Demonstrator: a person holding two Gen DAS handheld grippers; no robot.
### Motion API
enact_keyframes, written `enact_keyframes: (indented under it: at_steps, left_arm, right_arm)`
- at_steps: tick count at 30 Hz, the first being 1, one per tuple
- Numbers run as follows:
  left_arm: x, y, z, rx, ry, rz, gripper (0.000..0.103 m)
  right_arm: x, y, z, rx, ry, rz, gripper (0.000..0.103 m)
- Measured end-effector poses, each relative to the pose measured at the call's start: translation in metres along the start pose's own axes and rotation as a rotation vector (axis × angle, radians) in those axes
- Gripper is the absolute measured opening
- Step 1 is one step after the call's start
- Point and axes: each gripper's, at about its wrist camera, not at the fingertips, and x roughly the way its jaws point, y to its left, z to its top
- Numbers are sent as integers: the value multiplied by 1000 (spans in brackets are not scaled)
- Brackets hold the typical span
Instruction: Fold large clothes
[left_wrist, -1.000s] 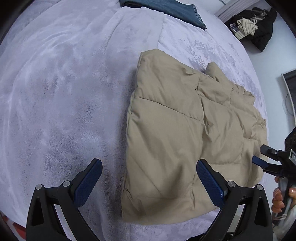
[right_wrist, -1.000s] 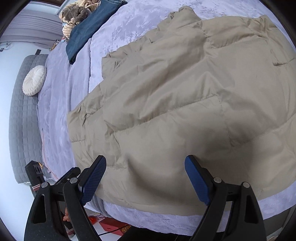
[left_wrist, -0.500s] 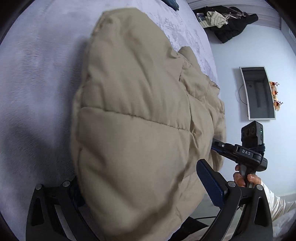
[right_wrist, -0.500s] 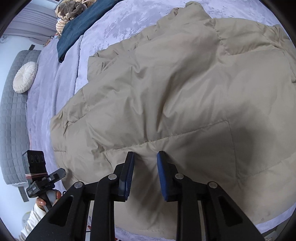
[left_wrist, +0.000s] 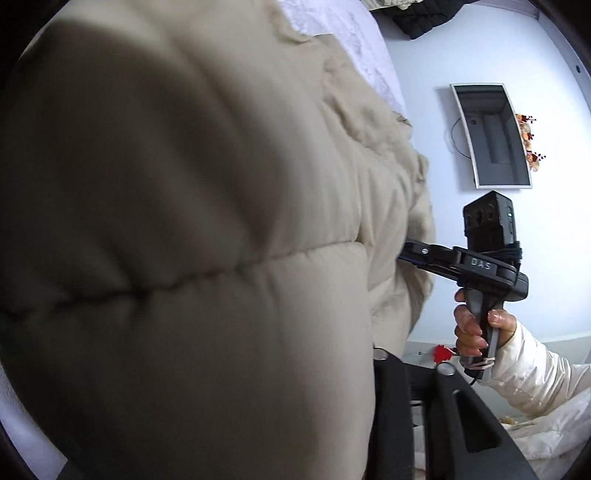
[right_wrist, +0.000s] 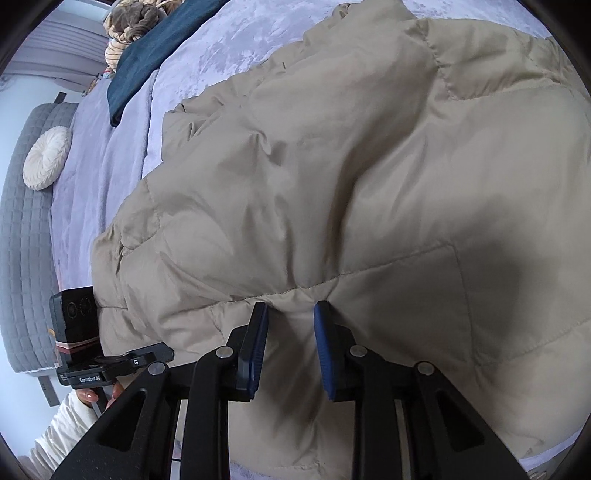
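Note:
A beige quilted jacket (right_wrist: 332, 166) lies spread on the bed and fills most of the left wrist view (left_wrist: 184, 221). My right gripper (right_wrist: 290, 314) points steeply down at its near edge, blue pads pinching a ridge of fabric at a seam. It also shows from the side (left_wrist: 410, 254), biting the jacket's edge. My left gripper (right_wrist: 166, 352) sits at the jacket's left corner, its jaws closing with the fabric between them. In its own view the padding bulges over the fingers. Only the right finger (left_wrist: 384, 369) shows, pressed against the cloth.
The bed carries a lilac plush blanket (right_wrist: 207, 55), dark blue jeans (right_wrist: 147, 55) and a round cream cushion (right_wrist: 46, 157) by a grey quilted headboard (right_wrist: 18, 240). A dark framed panel (left_wrist: 491, 136) hangs on the wall. A person's white sleeve (left_wrist: 535, 369) is at the right.
The left gripper came down onto the jacket's corner and its wide jaws narrowed around the fabric. The right gripper closed on a fold earlier and has since held still.

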Motion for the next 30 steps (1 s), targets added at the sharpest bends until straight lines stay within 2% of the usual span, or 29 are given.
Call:
enact_keyframes:
  at_steps: [5, 10, 16, 20, 26, 30]
  left_arm:
    - [-21, -26, -3, 10, -47, -40, 33]
    - [-36, -57, -6, 39, -73, -60, 33]
    - [-40, -106, -5, 54, -75, -25, 33]
    - [-30, -148, -1, 42, -79, 50, 33]
    - [11, -221, 18, 36, -91, 174, 33]
    - [45, -263, 39, 64, -78, 239, 34]
  right_arm:
    - [-13, 9, 3, -40, 5, -16, 29]
    - [-33, 12, 1, -88, -69, -54, 29]
    - [-34, -3, 11, -97, -129, -62, 24]
    - [-20, -18, 25, -67, -136, -10, 19]
    - [5, -35, 43, -55, -105, 72, 11]
    - [9, -57, 51, -2, -55, 180, 4]
